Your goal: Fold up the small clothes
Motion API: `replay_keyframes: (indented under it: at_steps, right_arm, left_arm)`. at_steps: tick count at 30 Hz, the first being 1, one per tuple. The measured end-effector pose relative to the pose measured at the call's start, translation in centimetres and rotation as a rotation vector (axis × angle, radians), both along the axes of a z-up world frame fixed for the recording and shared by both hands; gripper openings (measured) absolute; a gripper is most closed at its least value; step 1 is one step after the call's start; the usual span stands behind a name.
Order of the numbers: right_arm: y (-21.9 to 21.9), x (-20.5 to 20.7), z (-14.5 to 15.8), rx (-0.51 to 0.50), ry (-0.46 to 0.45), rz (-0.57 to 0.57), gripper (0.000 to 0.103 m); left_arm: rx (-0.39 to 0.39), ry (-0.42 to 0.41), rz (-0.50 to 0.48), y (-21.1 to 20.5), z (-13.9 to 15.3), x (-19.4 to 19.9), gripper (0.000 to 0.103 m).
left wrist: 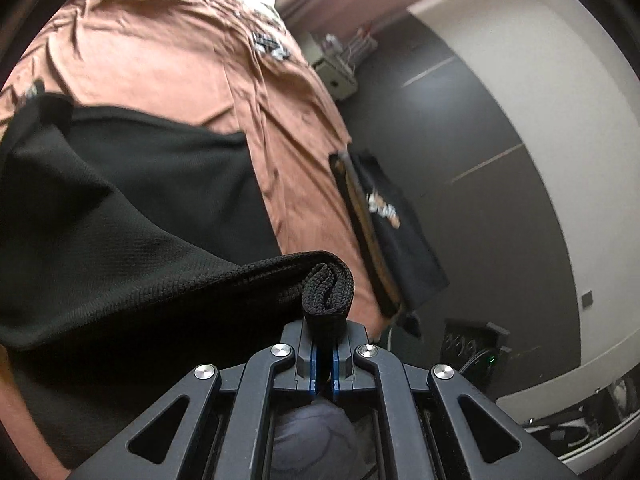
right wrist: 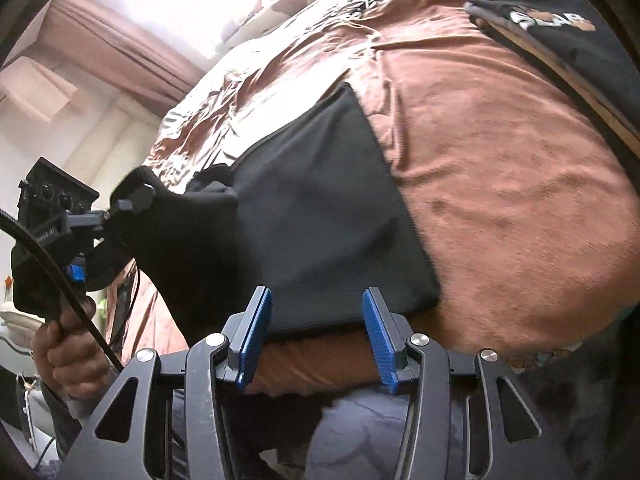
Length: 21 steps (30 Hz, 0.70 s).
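Observation:
A black mesh garment (left wrist: 120, 200) lies on the brown bedsheet (left wrist: 160, 60). My left gripper (left wrist: 324, 340) is shut on a bunched fold of its hem (left wrist: 328, 284) and holds that corner up off the bed. In the right wrist view the same garment (right wrist: 320, 200) lies partly folded, with its left corner pulled up towards the left gripper held in a person's hand (right wrist: 68, 352). My right gripper (right wrist: 317, 294) stands open over the garment's near edge. Its blue pads (right wrist: 256, 332) are well apart and press on nothing.
A folded black shirt with a printed logo (left wrist: 392, 216) (right wrist: 560, 28) tops a stack at the bed's edge. Beyond the bed are dark floor (left wrist: 460, 120), a white wall (left wrist: 540, 80) and a power strip (left wrist: 476, 340). Brown curtains (right wrist: 100, 40) hang by a bright window.

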State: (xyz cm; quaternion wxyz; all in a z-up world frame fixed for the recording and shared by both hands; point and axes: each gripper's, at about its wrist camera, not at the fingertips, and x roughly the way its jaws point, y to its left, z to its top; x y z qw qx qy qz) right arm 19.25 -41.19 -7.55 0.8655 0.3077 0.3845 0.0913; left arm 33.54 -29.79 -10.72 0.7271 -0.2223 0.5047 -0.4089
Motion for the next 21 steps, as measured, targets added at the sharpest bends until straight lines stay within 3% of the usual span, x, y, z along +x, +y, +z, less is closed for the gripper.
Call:
replay_keyframes:
  at_steps: [4,7,9,12,21]
  right_arm:
    - [-0.3,-0.6,-0.1,0.004,0.011,0.008,0.045]
    - [-0.8,0.0,-0.6,0.009,0.021,0.013,0.046]
    - [-1.2,0.3,-0.9,0.009,0.031,0.017,0.053]
    - [-1.4,0.6,-1.0,0.012,0.033,0.030,0.055]
    - [-0.2,2.0,0.2,-0.070,0.038,0.131,0.055]
  left_arm:
    - [0.084,-0.001,-0.042,-2.4,-1.6,-0.6,0.005]
    - [0.101,0.024,-0.085,-3.5,-2.7,-1.0,0.028]
    - [0.101,0.029,-0.098,-3.3,-2.7,-1.3,0.049]
    - [0.121,-0.002,-0.080,-1.9,-1.7,-1.4,0.060]
    - [0.236,-0.062,0.076,6.1,1.4,-1.1,0.062]
